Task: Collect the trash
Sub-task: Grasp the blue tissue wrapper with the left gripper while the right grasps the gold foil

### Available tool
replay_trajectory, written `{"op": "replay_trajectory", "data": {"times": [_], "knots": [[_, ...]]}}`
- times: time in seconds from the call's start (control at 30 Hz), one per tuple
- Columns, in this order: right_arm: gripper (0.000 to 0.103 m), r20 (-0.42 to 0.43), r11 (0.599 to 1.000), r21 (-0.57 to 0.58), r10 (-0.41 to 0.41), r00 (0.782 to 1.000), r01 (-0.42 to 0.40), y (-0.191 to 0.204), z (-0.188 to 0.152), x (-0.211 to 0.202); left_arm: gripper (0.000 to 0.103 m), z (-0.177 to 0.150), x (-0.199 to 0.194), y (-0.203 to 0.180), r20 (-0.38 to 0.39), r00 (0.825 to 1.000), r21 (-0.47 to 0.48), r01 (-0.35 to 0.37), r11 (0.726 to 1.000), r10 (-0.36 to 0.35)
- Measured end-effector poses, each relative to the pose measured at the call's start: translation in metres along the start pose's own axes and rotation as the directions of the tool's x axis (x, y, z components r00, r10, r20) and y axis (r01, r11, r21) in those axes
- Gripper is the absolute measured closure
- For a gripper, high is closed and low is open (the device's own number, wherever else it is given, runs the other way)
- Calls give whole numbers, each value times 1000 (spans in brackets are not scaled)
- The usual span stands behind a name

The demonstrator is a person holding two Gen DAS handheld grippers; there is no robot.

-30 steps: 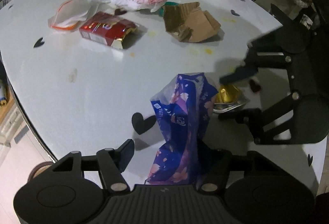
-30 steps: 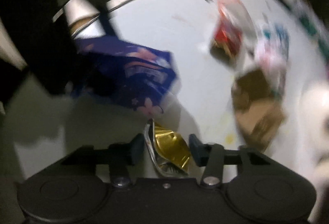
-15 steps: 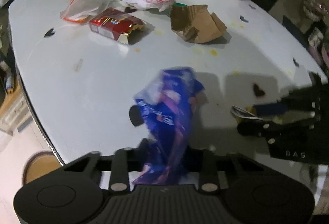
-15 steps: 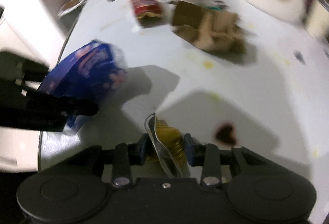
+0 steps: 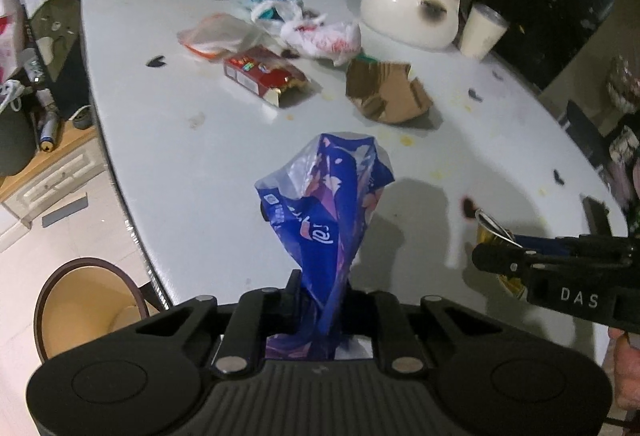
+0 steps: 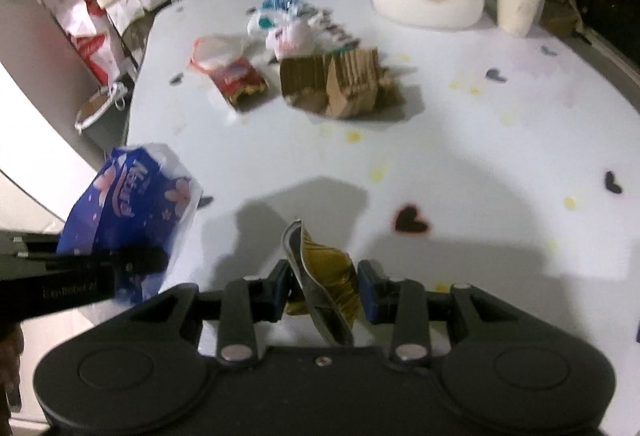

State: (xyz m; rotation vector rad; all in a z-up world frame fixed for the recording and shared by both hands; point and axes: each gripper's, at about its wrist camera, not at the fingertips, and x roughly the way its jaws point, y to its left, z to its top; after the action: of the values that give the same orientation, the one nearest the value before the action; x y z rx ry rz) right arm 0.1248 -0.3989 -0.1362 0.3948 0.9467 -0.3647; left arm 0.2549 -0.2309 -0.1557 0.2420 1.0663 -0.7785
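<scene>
My left gripper point(image 5: 320, 288) pinches the lower end of a blue flower-print plastic wrapper point(image 5: 332, 204), and its jaws are closing on it. The wrapper hangs above the white table point(image 5: 180, 156), near its left edge. In the right wrist view the same blue wrapper point(image 6: 132, 204) shows at the left, with the left gripper point(image 6: 140, 260) under it. My right gripper point(image 6: 324, 284) is shut on a crumpled gold foil wrapper point(image 6: 328, 276), held clear of the table. The left wrist view has that right gripper point(image 5: 496, 256) and gold foil wrapper point(image 5: 490, 232) at the right.
More trash lies mid-table: a red box point(image 5: 264, 76), crumpled brown cardboard point(image 5: 384, 92), white plastic bags point(image 5: 320, 36) and an orange-edged clear bag point(image 5: 216, 36). A cat-shaped ceramic piece point(image 5: 412, 16) and a cup point(image 5: 482, 32) stand behind. A round bin point(image 5: 84, 308) sits on the floor, left.
The left jaws have closed on the blue wrapper and lifted it off the table. The right gripper has rolled level and risen with the gold wrapper in it.
</scene>
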Motion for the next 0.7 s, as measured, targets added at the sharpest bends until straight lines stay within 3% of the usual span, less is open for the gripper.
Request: {"op": "replay_trajectory", "data": {"times": [0.3, 0.7], "knots": [[66, 89, 997, -72, 24, 996, -18, 6, -11, -53, 87, -24, -55, -17, 86, 995, -69, -52, 996, 58], [66, 138, 981, -189, 65, 988, -38, 20, -47, -103, 87, -89, -124, -33, 181, 974, -197, -99, 975, 135]]}}
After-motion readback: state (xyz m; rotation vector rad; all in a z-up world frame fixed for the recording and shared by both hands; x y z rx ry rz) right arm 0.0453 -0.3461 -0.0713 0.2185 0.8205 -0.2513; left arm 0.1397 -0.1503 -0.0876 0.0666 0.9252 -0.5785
